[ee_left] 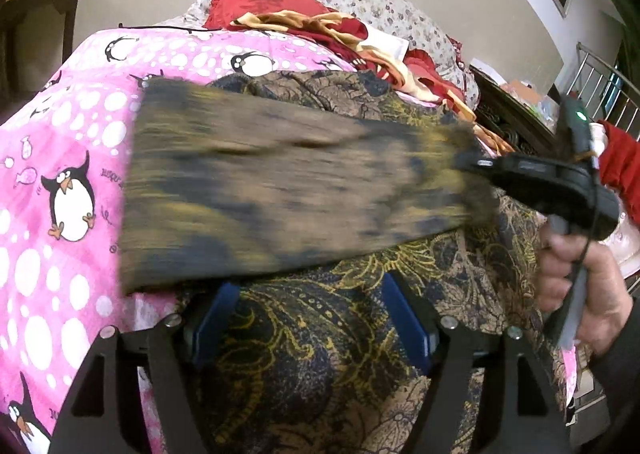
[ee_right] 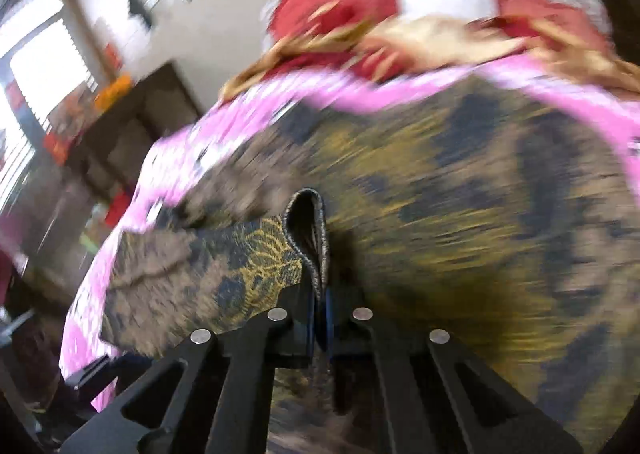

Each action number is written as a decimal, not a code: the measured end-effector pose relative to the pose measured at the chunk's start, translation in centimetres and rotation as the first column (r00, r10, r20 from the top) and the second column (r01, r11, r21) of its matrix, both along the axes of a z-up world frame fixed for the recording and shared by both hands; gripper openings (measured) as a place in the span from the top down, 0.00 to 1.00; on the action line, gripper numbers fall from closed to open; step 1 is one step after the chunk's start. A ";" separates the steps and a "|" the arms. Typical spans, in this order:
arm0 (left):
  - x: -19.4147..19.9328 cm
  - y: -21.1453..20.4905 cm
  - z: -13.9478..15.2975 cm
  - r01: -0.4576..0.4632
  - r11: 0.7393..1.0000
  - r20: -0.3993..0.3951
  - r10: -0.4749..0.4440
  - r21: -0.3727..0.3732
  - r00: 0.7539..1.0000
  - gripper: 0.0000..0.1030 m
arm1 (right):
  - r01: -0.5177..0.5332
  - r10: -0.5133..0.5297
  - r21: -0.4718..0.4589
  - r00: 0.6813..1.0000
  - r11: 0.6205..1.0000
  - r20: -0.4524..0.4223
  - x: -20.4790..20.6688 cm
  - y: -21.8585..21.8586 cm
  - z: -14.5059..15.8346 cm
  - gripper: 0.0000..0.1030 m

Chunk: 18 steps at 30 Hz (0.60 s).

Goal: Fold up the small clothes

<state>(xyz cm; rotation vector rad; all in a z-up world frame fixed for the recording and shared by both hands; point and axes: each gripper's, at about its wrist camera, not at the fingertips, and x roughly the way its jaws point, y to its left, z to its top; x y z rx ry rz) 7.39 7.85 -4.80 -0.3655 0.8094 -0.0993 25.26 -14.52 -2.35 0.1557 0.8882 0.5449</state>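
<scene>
A dark garment (ee_left: pixel 312 370) with a gold paisley pattern lies on a pink penguin-print bedspread (ee_left: pixel 68 142). My left gripper (ee_left: pixel 312 318) is open just above the garment, its blue pads spread apart with cloth between them. My right gripper (ee_left: pixel 480 166) is shut on the garment's hem and holds a blurred flap (ee_left: pixel 280 182) of it stretched above the bed. In the right wrist view the pinched fold (ee_right: pixel 312 230) stands up from the closed right gripper (ee_right: pixel 320 318), over the rest of the garment (ee_right: pixel 480 214).
A heap of red and beige clothes (ee_left: pixel 320 30) and a floral pillow (ee_left: pixel 380 2) lie at the bed's far end. A dark wooden headboard or cabinet (ee_left: pixel 508 114) stands at the right. A dark cabinet (ee_right: pixel 132 126) stands beyond the bed's left edge.
</scene>
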 end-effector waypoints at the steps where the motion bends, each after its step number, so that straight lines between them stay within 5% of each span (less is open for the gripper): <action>1: 0.1 0.0 0.0 0.000 1.000 -0.003 0.000 0.000 1.000 0.25 | 0.033 -0.033 0.002 0.999 0.999 0.010 -0.1 -1.6 0.6 0.96; 9: 0.1 0.0 -0.1 0.000 1.000 -0.009 0.000 0.003 1.000 0.25 | 0.279 -0.280 -0.049 0.960 0.959 -0.013 -1.0 -15.1 0.9 0.96; 15: -0.1 -0.1 0.3 -0.011 1.000 -0.007 0.011 0.023 1.000 0.25 | 0.254 -0.255 -0.025 0.965 0.967 -0.054 -1.4 -16.8 -0.2 0.95; 18: -0.8 0.6 2.0 -0.061 0.997 0.034 0.059 0.043 0.998 0.25 | 0.303 -0.308 -0.094 0.950 0.948 -0.045 -1.5 -17.5 -0.3 0.92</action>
